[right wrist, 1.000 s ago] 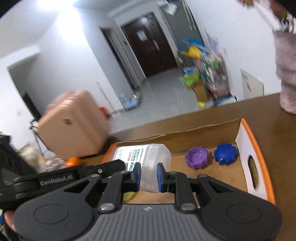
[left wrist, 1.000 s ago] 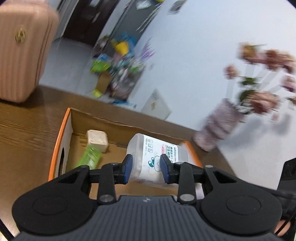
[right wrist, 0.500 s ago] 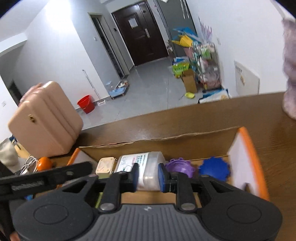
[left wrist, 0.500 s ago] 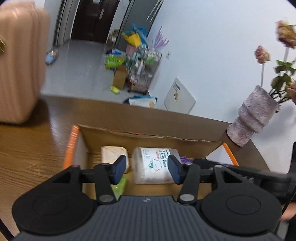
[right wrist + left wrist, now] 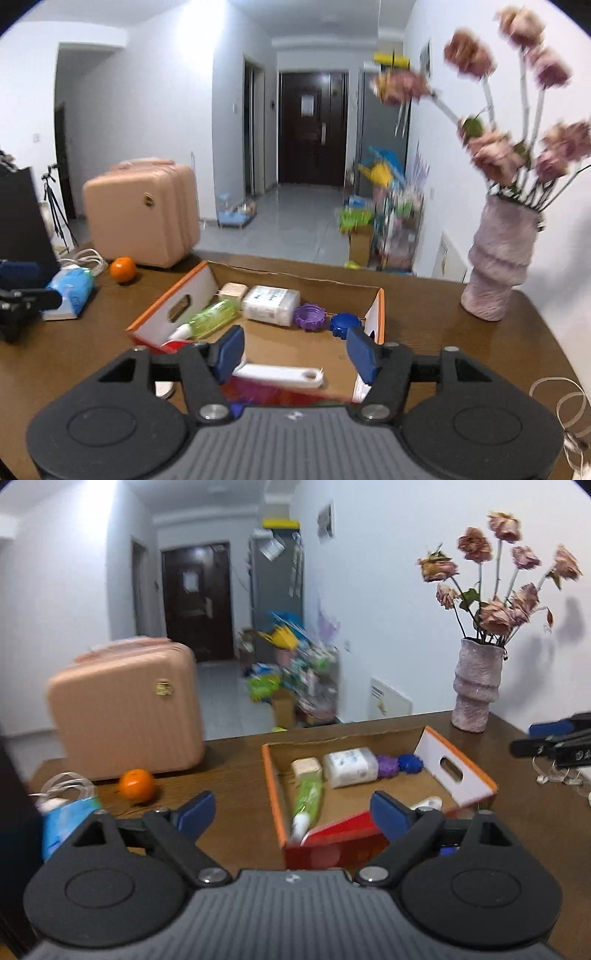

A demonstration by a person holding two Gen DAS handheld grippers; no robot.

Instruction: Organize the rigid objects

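Blue-padded left gripper (image 5: 291, 814) is spreading its jaws wide, nothing between them; it hangs above the near edge of the brown wooden table (image 5: 236, 775), clear of the box. Right gripper (image 5: 295, 349) also opening, jaws apart and empty, poised over the near end of the same box. Cardboard box (image 5: 456, 771), orange-edged with white end panels and a hand slot, sits open on the table. Along its far wall, in a row: a beige block (image 5: 306, 766), a white jar (image 5: 351, 766) lying on its side, a purple cap (image 5: 312, 317), a blue cap (image 5: 344, 323) beside it. A green tube (image 5: 210, 317) lies along the box's left wall, white cap toward the camera. Nearer, a flat white tool (image 5: 284, 374) with a hole at one end rests on the box floor; a red flap (image 5: 343, 834) closes the near end. Outside the box: an orange (image 5: 136, 784), a blue tissue pack (image 5: 70, 286), a pink suitcase (image 5: 125, 712), and a ridged vase (image 5: 476, 686) of dried flowers at the table's far right. Edges blurred.
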